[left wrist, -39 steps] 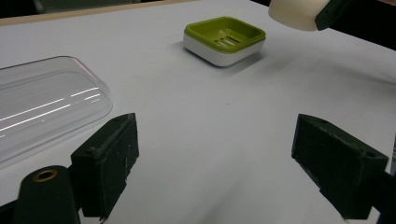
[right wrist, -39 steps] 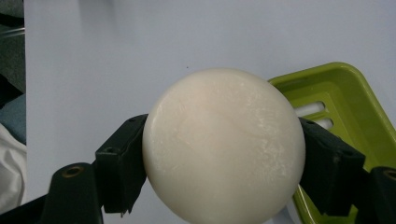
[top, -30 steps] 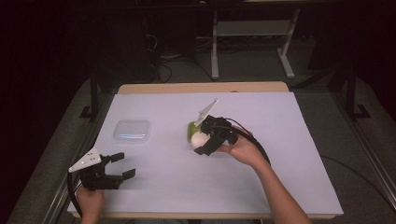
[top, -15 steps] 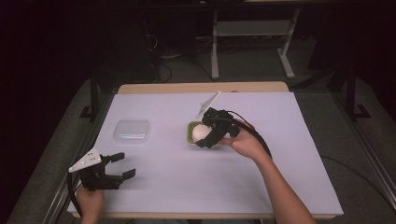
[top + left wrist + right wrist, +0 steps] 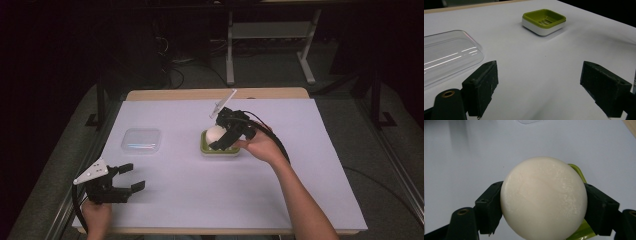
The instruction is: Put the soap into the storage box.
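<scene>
Right gripper (image 5: 220, 137) clamps a round white soap bar (image 5: 544, 198) over a green-rimmed white plastic dish (image 5: 220, 150), mid-table.
Soap looks hard, slick; grip its widest sides. Left gripper (image 5: 131, 178) gapes wide, near-left corner.

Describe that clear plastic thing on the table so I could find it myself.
Start at the white table and look at its left half, beyond the left gripper. The lid lies flat there, alone, left of the green dish. It is see-through, a rounded rectangle; nothing else there is.
</scene>
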A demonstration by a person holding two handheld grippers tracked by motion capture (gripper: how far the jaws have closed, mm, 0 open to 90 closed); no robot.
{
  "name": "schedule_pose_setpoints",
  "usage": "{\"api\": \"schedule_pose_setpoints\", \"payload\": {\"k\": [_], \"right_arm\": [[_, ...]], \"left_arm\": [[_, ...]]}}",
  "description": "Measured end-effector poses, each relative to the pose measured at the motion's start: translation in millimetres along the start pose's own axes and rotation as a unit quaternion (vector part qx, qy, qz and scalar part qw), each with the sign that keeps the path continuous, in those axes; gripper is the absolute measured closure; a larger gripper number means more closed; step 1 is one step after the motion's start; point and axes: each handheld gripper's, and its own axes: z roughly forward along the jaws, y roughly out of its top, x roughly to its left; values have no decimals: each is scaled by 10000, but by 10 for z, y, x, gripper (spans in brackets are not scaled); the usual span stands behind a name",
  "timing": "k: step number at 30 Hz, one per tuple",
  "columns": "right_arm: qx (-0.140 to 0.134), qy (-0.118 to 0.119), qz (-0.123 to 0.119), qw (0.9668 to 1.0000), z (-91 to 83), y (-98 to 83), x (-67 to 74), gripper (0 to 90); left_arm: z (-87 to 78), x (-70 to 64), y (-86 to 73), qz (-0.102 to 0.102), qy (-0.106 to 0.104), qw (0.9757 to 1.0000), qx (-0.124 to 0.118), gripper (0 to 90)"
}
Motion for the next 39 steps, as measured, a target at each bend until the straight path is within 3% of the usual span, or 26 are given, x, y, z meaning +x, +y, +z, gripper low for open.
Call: {"api": "schedule_pose_setpoints", "payload": {"k": [39], "right_arm": [[90, -74, 489, 9987, 244, -89, -336, 239]], "left_arm": [[-1, -3, -5, -25, -13, 10000, -13, 145]]}}
